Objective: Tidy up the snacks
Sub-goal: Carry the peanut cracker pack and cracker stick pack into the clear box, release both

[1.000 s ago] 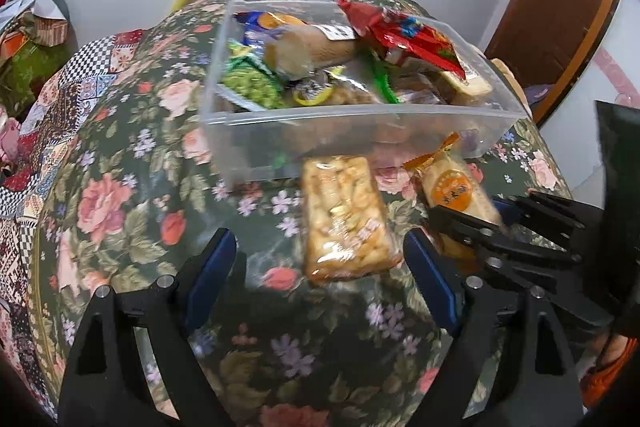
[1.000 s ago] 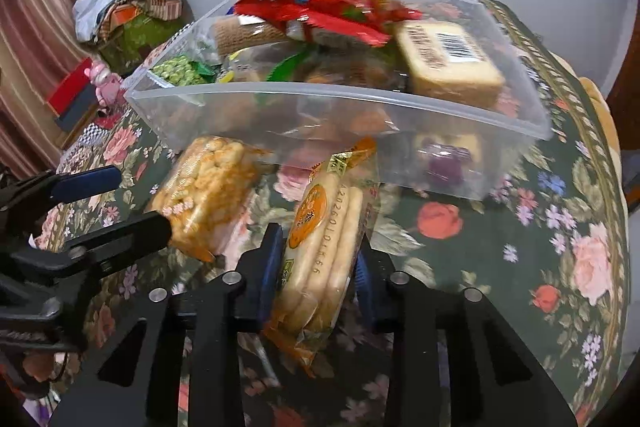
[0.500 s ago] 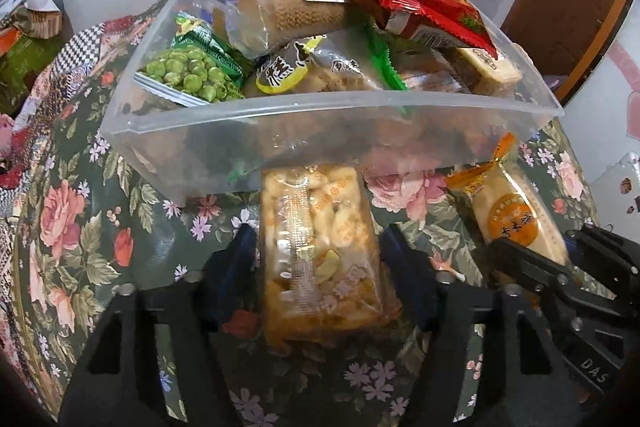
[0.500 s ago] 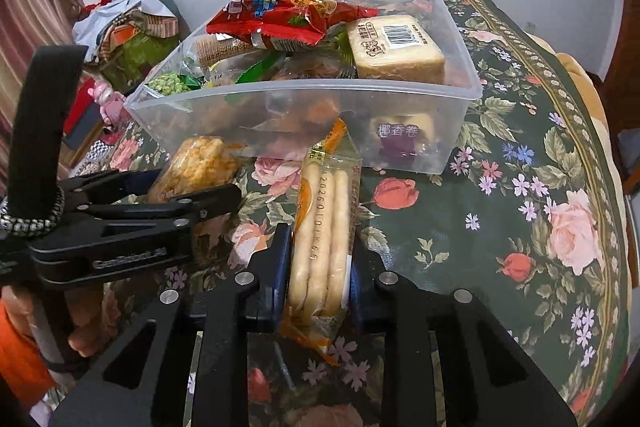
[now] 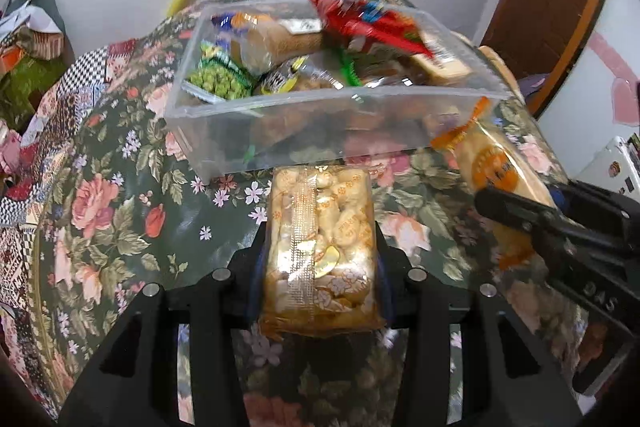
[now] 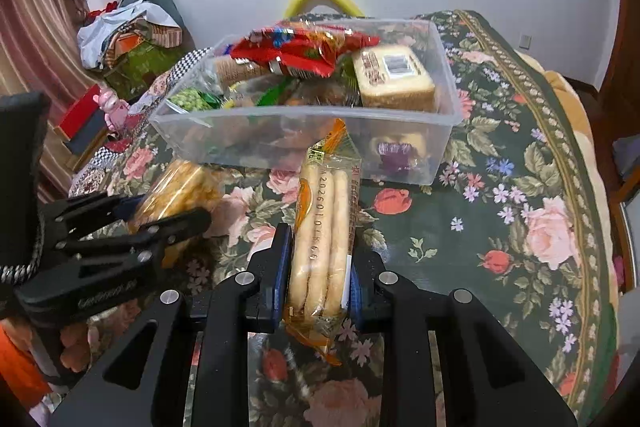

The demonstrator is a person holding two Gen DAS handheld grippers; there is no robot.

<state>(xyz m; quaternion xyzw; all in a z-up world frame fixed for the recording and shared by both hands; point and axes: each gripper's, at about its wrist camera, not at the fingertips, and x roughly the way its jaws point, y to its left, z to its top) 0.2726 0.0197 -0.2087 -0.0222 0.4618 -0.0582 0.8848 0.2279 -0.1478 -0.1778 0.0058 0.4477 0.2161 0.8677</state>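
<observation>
A clear plastic bin (image 5: 320, 131) (image 6: 304, 135) full of snack packs stands on the floral tablecloth. My left gripper (image 5: 320, 267) is shut on a clear pack of golden puffed snacks (image 5: 320, 247), held above the cloth just in front of the bin. My right gripper (image 6: 318, 267) is shut on a long pack of pale biscuit sticks (image 6: 324, 227), also held in front of the bin. Each gripper shows in the other's view: the right one (image 5: 520, 211) with its pack (image 5: 492, 167), the left one (image 6: 168, 223) with its pack (image 6: 180, 191).
The bin holds a red bag (image 6: 300, 47), a wrapped cake slice (image 6: 392, 75) and green peas (image 5: 216, 83). The floral tablecloth (image 6: 520, 187) spreads right. Cluttered bags (image 6: 128, 39) lie at the far left. A wooden door (image 5: 560, 7) stands at the right.
My left gripper closed on the puffed snack pack and lifted it. Both grippers pulled back and rose a little from the bin; the right still holds the biscuit sticks.
</observation>
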